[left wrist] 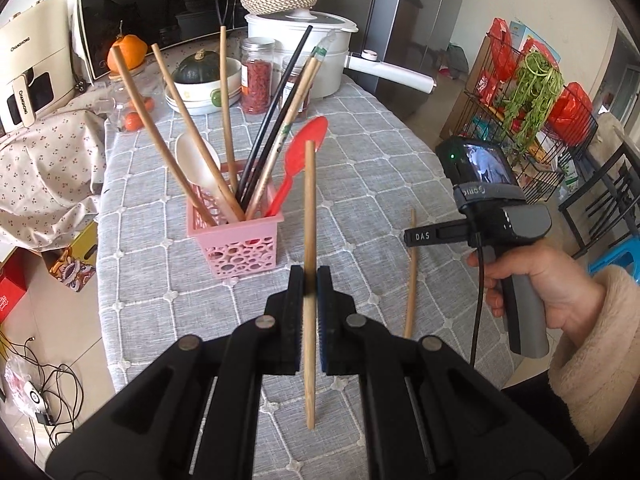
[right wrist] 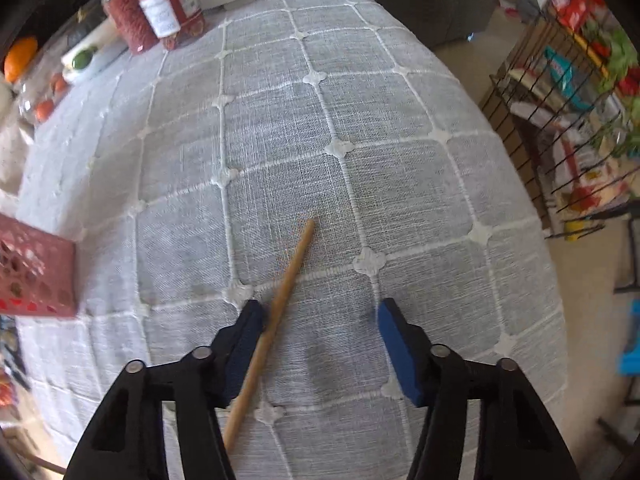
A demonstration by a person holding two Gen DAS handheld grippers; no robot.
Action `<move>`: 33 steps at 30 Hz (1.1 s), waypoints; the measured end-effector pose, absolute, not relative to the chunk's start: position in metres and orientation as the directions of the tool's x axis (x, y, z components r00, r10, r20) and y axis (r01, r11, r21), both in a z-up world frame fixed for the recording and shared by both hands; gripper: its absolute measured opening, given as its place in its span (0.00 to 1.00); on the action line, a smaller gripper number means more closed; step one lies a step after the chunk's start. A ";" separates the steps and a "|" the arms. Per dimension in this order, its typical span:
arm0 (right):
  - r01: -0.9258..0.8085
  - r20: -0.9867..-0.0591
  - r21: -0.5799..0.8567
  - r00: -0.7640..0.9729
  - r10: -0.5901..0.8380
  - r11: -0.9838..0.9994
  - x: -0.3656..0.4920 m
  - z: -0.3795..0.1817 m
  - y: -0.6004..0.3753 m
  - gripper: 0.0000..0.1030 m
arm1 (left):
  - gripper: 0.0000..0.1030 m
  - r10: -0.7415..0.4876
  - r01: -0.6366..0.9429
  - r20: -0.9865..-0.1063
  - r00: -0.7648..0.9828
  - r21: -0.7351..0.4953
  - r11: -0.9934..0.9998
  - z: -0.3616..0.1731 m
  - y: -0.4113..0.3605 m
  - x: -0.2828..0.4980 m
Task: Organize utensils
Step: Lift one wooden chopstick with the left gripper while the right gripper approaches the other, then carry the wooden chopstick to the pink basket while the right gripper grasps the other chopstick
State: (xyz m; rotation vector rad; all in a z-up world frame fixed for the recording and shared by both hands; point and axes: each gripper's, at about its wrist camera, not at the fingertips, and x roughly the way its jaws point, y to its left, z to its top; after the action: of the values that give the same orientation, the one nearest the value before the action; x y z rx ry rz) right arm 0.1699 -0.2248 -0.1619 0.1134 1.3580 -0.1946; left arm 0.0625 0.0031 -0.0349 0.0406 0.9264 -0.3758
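My left gripper [left wrist: 309, 280] is shut on a wooden chopstick [left wrist: 309, 240] and holds it upright above the grey checked tablecloth, just in front of the pink perforated utensil basket [left wrist: 236, 244]. The basket holds several chopsticks, a white spoon [left wrist: 196, 162] and a red spoon [left wrist: 298, 156]. A second wooden chopstick [right wrist: 280, 312] lies on the cloth. My right gripper [right wrist: 320, 316] is open over it, and the chopstick lies against the left finger [right wrist: 246, 336]. The right gripper also shows at the right of the left wrist view [left wrist: 416, 237], beside that chopstick [left wrist: 411, 276].
At the back of the table stand two jars [left wrist: 258, 76], a white pot [left wrist: 316, 52], a bowl with a squash [left wrist: 202, 80], a microwave [left wrist: 156, 8] and tangerines. A wire rack [left wrist: 532, 112] stands to the right off the table. The table edge curves at right.
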 end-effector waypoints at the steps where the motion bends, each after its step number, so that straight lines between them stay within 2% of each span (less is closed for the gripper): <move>1: 0.184 -0.976 -0.023 0.208 -0.061 0.983 0.169 -0.161 -0.221 0.35 | 0.07 -0.299 0.333 -0.785 0.542 -0.126 0.935 -0.034 0.004 0.062; 4: 0.147 -0.978 0.017 0.210 -0.015 0.989 0.167 -0.156 -0.210 0.14 | 0.07 -0.295 0.330 -0.782 0.550 -0.121 0.936 -0.033 0.005 0.060; 9: 0.133 -0.963 0.179 0.226 0.146 0.975 0.164 -0.153 -0.204 0.06 | 0.07 -0.288 0.313 -0.769 0.570 -0.120 0.942 -0.028 0.013 0.059; 16: 0.079 -0.924 0.237 0.327 0.200 0.968 0.153 -0.120 -0.195 0.06 | 0.07 -0.274 0.282 -0.753 0.599 -0.122 0.952 -0.022 0.025 0.060; 24: -0.017 -0.811 0.313 0.515 0.276 0.950 0.132 -0.057 -0.203 0.06 | 0.07 -0.284 0.265 -0.705 0.650 -0.140 0.954 -0.002 0.038 0.058; 29: -0.058 -0.725 0.321 0.627 0.285 0.945 0.110 -0.020 -0.211 0.06 | 0.07 -0.263 0.216 -0.598 0.757 -0.151 0.965 0.023 0.051 0.050; 33: -0.080 -0.661 0.321 0.695 0.283 0.944 0.098 0.000 -0.214 0.06 | 0.07 -0.239 0.171 -0.456 0.857 -0.187 0.967 0.040 0.063 0.041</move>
State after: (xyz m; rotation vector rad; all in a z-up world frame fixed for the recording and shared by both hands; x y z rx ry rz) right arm 0.0977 -0.2136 0.0003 0.2777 0.7783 0.2057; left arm 0.0407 0.0627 0.0398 -0.1420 0.4967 -0.2162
